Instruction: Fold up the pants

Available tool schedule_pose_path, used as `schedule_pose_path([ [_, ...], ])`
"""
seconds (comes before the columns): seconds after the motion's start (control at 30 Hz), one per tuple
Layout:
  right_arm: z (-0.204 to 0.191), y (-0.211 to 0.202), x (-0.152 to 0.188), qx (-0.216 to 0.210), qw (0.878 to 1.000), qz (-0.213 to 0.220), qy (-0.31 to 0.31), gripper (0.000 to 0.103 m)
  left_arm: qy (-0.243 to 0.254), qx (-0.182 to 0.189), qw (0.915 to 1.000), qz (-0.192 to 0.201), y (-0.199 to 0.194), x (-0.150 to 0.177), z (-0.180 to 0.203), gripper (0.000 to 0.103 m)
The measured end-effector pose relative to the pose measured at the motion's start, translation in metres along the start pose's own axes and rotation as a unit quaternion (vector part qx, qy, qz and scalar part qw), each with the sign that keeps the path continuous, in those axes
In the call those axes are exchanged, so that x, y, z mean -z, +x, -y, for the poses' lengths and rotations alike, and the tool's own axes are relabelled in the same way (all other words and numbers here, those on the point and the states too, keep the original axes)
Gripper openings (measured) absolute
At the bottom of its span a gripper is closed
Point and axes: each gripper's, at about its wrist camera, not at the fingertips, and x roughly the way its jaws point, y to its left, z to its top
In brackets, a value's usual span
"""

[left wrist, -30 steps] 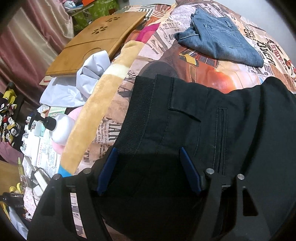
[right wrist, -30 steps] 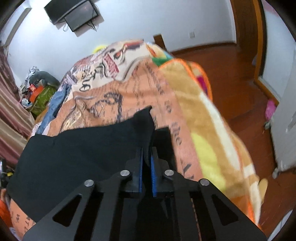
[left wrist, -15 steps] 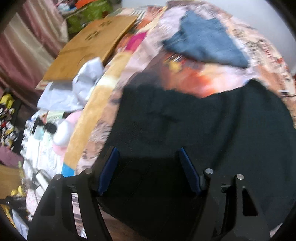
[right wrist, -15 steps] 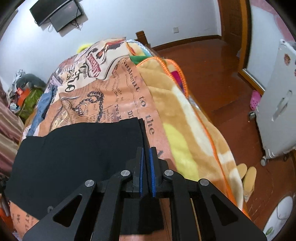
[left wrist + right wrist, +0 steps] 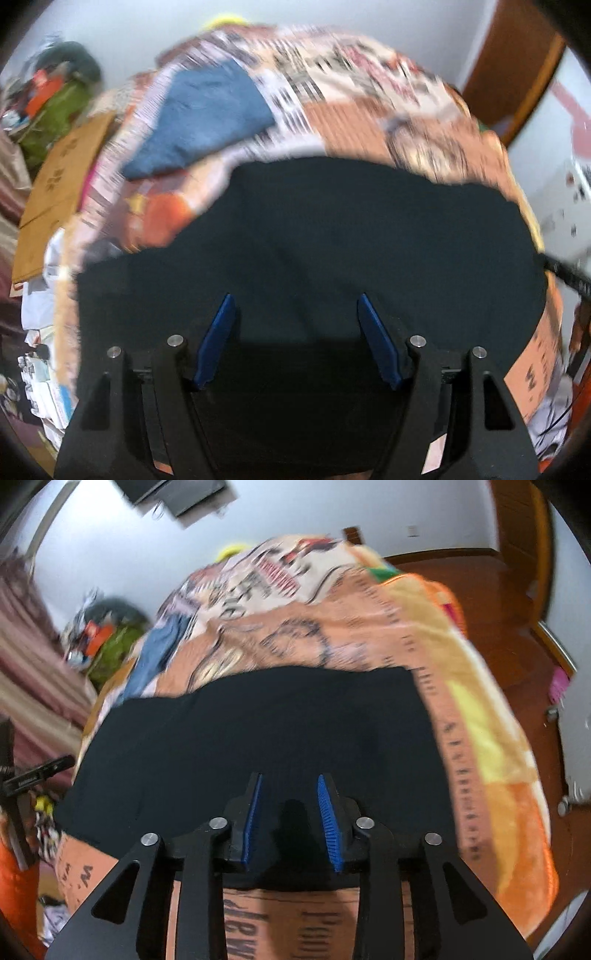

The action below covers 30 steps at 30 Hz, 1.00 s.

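Left gripper (image 5: pixel 295 339) hangs over the near edge of the pants (image 5: pixel 332 236), jaws wide apart, nothing between the blue pads (image 5: pixel 218 336). Right gripper (image 5: pixel 290 819) sits above the same cloth, jaws parted by a narrower gap, also holding nothing; whether either tip touches the fabric cannot be told. Pants lie on the blanket (image 5: pixel 480 709) as one broad black slab, near the front of the bed, right edge straight and parallel to the blanket's printed border. Both views are motion-blurred, so seams and layers are not readable. Judgement: the garment looks already doubled at least once, since the outline is a compact block and no separate legs show, and both grippers are free of it, which suits a pause between folds. Left to do, as far as can be judged: one more fold to shorten the block, then smoothing. Jeans (image 5: pixel 207 118) lie further back on the bed, apart from the pants; a board (image 5: pixel 62 173) lies off the left side.
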Motion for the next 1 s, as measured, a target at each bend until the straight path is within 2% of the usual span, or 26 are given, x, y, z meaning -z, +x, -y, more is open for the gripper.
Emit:
schedule_pose_path([
  [0.1, 0.0, 0.022, 0.007, 0.035, 0.999, -0.029, -0.02, 0.036, -0.012, 0.0, 0.9998, 0.016, -0.001, 0.015, 0.002, 0.07],
  [0.2, 0.009, 0.02, 0.012, 0.048, 0.998, -0.028, -0.015, 0.04, -0.029, 0.023, 0.9992, 0.015, -0.01, 0.031, -0.007, 0.071],
  [0.37, 0.02, 0.012, 0.018, 0.064, 0.997, -0.03, -0.003, 0.046, -0.004, 0.018, 0.9996, 0.02, -0.024, 0.051, -0.002, 0.071],
  [0.6, 0.033, -0.011, 0.031, 0.09, 0.995, -0.028, 0.036, 0.048, 0.016, 0.004, 0.9997, 0.016, -0.033, 0.042, 0.003, 0.071],
  [0.67, 0.039, -0.019, 0.036, 0.084, 0.994, -0.024, 0.058, 0.049, 0.019, 0.002, 0.9994, 0.027, -0.038, 0.034, 0.006, 0.071],
  [0.77, 0.052, -0.03, 0.045, 0.06, 0.99, -0.008, 0.125, 0.061, 0.025, 0.017, 0.9985, 0.046, -0.044, 0.019, 0.017, 0.071],
  [0.83, 0.059, -0.034, 0.053, 0.034, 0.986, 0.005, 0.165, 0.061, 0.034, 0.023, 0.9978, 0.053, -0.044, 0.011, 0.026, 0.071],
  [1.0, 0.067, -0.03, 0.062, 0.016, 0.977, 0.022, 0.212, 0.061, 0.072, 0.03, 0.996, 0.044, -0.027, -0.006, 0.062, 0.071],
])
